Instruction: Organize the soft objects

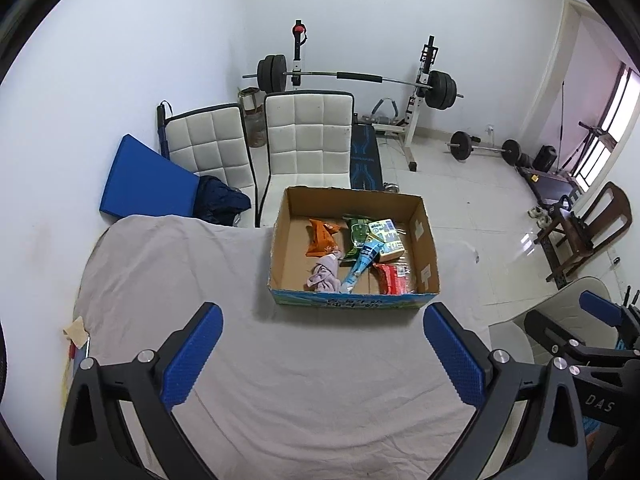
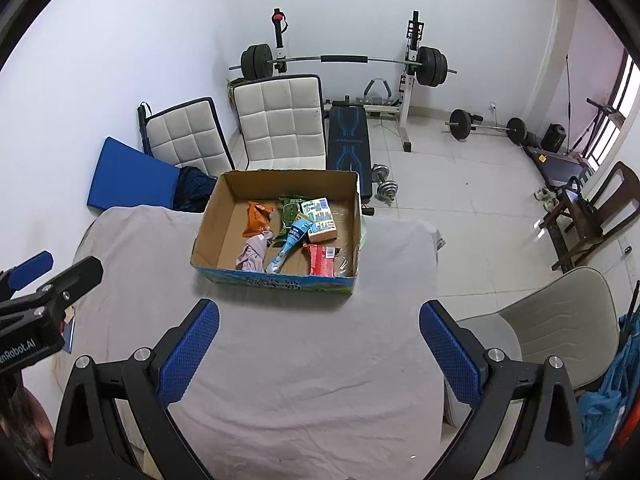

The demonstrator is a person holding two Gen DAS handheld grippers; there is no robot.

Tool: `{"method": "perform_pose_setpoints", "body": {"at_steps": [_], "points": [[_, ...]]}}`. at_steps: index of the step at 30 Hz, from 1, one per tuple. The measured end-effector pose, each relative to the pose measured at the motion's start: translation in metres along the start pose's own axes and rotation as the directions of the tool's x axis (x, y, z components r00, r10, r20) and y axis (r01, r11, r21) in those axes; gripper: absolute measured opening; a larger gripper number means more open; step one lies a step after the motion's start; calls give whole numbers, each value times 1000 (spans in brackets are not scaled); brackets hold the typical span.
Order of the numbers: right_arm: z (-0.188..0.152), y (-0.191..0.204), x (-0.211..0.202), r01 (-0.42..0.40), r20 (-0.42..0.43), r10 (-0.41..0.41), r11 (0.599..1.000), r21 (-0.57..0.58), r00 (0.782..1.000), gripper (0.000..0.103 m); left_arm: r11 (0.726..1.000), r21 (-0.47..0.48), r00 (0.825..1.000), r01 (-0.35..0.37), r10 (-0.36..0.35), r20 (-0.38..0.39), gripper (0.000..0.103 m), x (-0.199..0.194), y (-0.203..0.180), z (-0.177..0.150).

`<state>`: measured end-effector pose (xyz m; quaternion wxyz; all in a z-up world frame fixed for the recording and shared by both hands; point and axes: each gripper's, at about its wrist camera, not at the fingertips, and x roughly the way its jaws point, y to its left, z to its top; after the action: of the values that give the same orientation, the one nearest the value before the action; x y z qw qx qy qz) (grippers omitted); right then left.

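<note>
An open cardboard box (image 1: 424, 248) (image 2: 208, 220) stands on the cloth-covered table (image 1: 280, 360) (image 2: 300, 360). Inside lie an orange packet (image 1: 322, 238) (image 2: 258, 219), a green packet (image 1: 354, 236) (image 2: 289, 214), a blue-and-white tube packet (image 1: 360, 266) (image 2: 290, 246), a yellowish pack (image 1: 386, 238) (image 2: 320, 218), a red packet (image 1: 394, 278) (image 2: 322, 260) and a pale pink cloth (image 1: 324, 276) (image 2: 252, 254). My left gripper (image 1: 322, 354) is open and empty, above the table, short of the box. My right gripper (image 2: 318, 350) is open and empty beside it, also short of the box.
Two white padded chairs (image 1: 308, 136) stand behind the table, with a blue mat (image 1: 144, 180) and dark clothing at the left. A barbell rack, bench and weights fill the far floor. A grey chair (image 2: 560, 320) stands right of the table.
</note>
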<state>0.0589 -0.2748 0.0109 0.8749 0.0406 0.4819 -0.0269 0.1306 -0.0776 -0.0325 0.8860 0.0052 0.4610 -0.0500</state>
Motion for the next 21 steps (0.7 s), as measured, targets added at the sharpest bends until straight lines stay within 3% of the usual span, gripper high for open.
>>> {"method": "perform_pose_setpoints", "body": {"at_steps": [21], "points": [[21, 1, -11, 39, 84, -37, 999, -19, 996, 102, 999, -26, 998, -21, 22, 57, 103, -13, -1, 3]]}}
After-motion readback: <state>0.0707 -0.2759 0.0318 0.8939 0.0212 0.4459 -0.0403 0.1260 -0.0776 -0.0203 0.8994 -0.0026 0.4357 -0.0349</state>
